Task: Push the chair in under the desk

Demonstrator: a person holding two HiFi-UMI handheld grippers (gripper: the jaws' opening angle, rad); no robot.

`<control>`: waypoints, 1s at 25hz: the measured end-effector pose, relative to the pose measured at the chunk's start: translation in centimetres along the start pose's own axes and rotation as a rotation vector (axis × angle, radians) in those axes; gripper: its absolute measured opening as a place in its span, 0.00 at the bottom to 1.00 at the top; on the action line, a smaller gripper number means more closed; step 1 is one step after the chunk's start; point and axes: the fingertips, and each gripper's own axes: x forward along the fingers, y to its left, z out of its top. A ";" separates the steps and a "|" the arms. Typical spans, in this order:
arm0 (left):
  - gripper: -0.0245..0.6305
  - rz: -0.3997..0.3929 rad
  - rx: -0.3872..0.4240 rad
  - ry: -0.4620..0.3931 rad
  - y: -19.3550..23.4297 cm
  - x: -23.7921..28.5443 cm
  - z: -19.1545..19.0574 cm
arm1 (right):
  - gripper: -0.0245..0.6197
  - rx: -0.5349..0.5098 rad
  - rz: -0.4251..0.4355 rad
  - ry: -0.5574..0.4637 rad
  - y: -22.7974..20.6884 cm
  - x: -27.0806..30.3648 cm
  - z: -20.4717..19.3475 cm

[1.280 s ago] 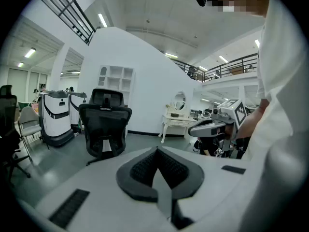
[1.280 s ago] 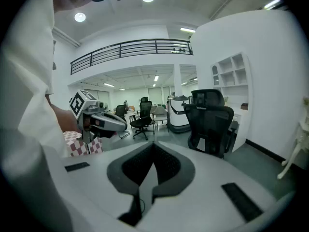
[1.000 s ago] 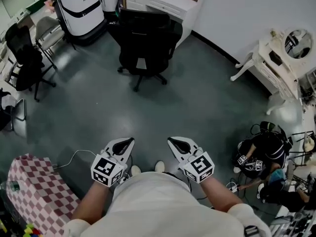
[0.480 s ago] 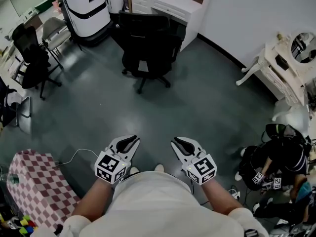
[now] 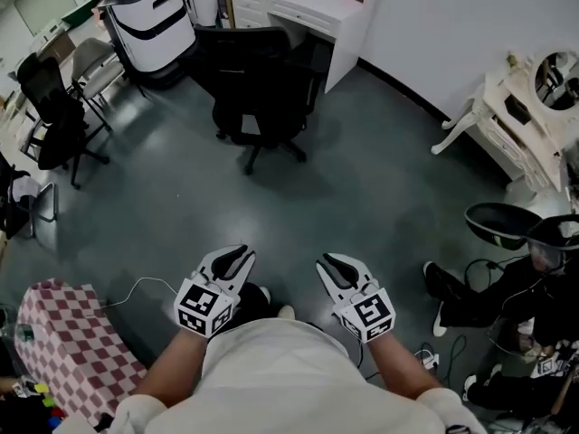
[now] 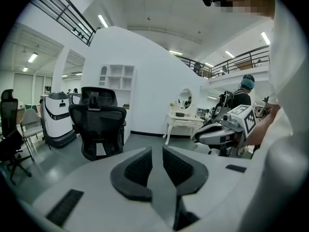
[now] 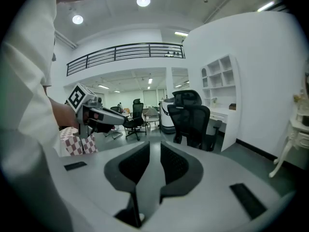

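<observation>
Right now the person is holding both grippers low in front of the body, side by side and a little apart from each other. The left gripper (image 5: pixel 237 260) is opening its jaws, and only a narrow gap is showing between the dark pads; nothing is standing in that gap. The right gripper (image 5: pixel 331 266) is opening its jaws too, and it is gripping nothing. Both are pointing forward over the grey floor (image 5: pixel 380 197). The black chair (image 5: pixel 262 80) is standing well apart from the grippers, just in front of the white desk (image 5: pixel 312 3), and it is turning its backrest to the person. Its wheeled base is resting on the floor in front of the desk. A white vanity table (image 5: pixel 507 120) is standing at the right, and a red-and-white checked cloth (image 5: pixel 68 351) is lying to the left of the left gripper.
</observation>
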 end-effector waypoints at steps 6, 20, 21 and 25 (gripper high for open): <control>0.14 -0.039 0.029 0.010 1.6 4.6 0.9 | 0.12 0.021 -0.036 -0.012 -3.3 1.9 0.1; 0.23 -0.057 0.039 -0.057 11.8 17.9 9.3 | 0.14 0.024 -0.181 0.026 -18.1 8.8 4.7; 0.23 -0.052 0.036 -0.061 12.8 18.4 9.8 | 0.14 0.021 -0.181 0.029 -18.7 9.8 5.1; 0.26 -0.026 0.030 -0.074 16.5 20.4 10.7 | 0.19 -0.014 -0.174 0.040 -21.5 13.5 6.6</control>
